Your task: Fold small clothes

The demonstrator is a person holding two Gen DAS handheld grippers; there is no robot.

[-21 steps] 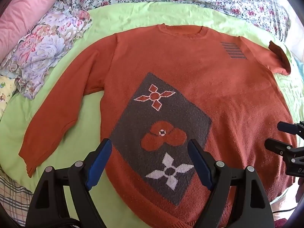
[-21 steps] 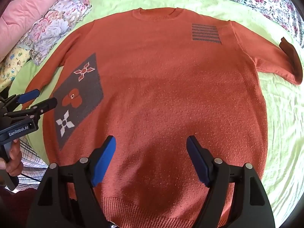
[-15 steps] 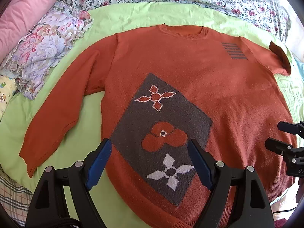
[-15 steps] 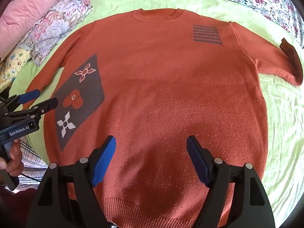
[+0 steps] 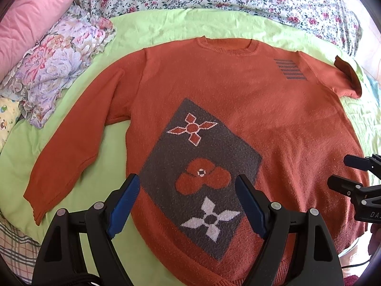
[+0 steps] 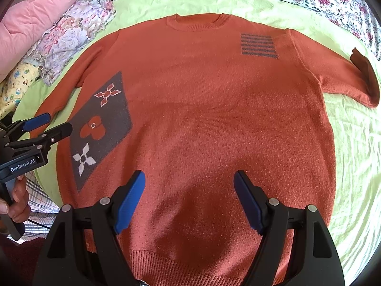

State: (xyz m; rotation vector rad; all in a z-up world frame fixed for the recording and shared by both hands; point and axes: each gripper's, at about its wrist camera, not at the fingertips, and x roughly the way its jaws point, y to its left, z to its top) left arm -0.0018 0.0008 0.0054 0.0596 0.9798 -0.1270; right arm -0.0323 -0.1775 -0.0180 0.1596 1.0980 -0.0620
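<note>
Right wrist view: sweater (image 6: pixel 202 124) spread flat for folding; right gripper (image 6: pixel 189 199) and left gripper (image 6: pixel 48 125) wide, empty, poised above hem.

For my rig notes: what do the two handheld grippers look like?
Both match: the left gripper and right gripper have black plastic bodies, silver rivets and blue finger pads. The left's side reads "GenRobot.AI" in white, with a thin black cable below.

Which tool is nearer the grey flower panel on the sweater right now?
Left. The left tool hovers open directly over the grey flower panel, its fingers straddling it. The right tool hovers open over the plain orange lower middle of the sweater, off to the panel's side.
</note>
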